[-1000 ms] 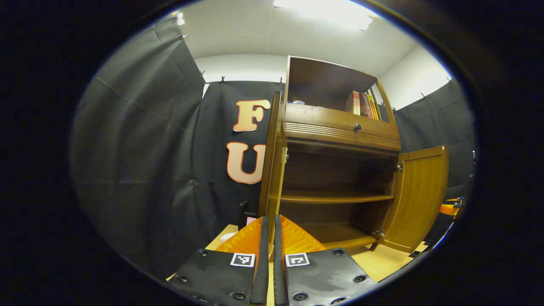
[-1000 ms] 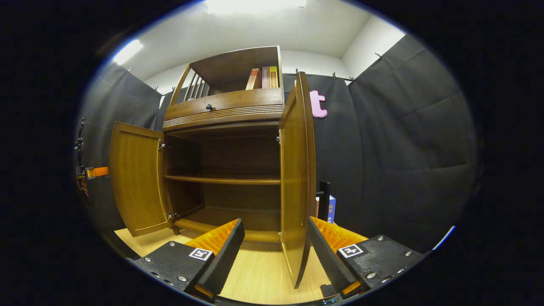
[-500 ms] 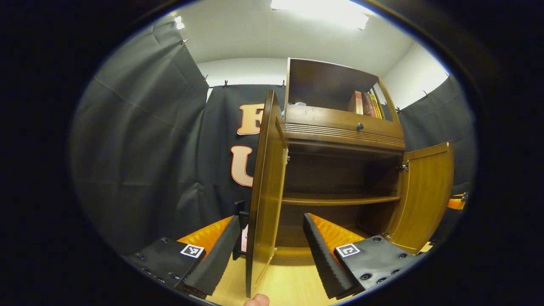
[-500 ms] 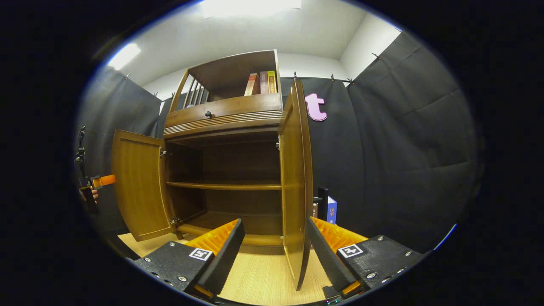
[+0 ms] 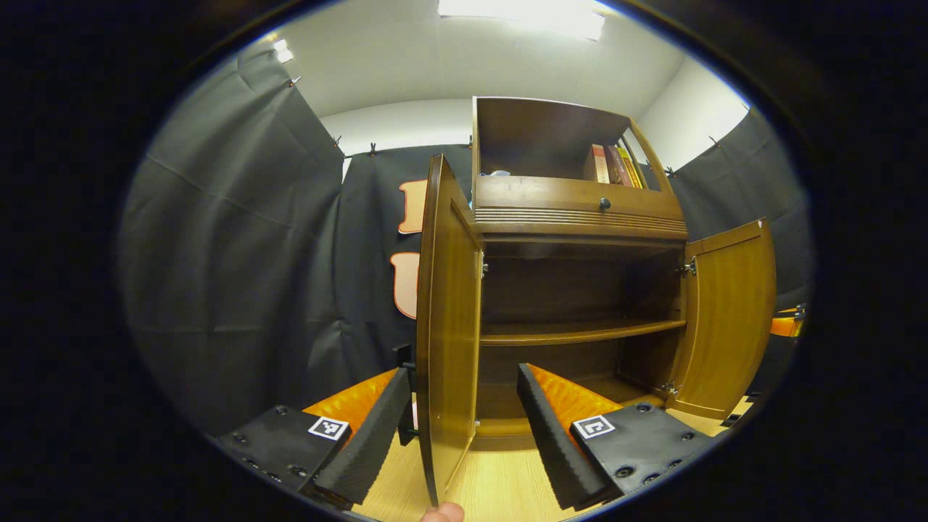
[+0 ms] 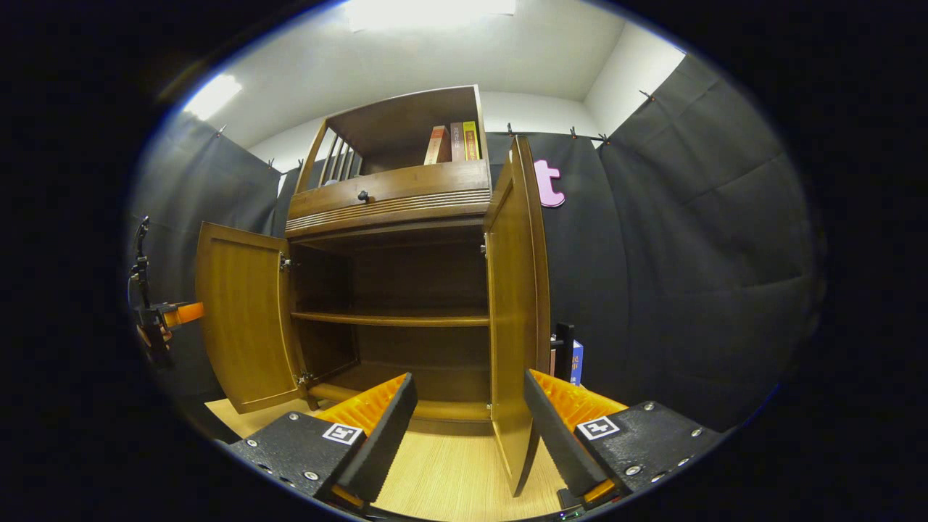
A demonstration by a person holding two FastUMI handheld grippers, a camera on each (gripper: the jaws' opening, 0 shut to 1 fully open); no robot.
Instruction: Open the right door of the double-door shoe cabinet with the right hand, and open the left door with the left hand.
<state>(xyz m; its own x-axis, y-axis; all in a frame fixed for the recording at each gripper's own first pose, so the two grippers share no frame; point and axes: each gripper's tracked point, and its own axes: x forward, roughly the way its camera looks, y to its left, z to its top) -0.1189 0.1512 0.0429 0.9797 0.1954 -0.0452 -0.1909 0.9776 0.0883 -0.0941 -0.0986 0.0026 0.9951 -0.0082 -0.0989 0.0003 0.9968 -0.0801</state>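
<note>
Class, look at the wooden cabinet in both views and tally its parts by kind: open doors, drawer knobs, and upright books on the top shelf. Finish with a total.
Open doors: 2, left door, right door
Drawer knobs: 1, knob
Upright books: 3, books
Total: 6

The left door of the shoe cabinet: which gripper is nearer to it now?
The left. The left gripper is open, with the left door edge standing between its fingers. The right gripper is open astride the right door, on the cabinet's other side.
</note>
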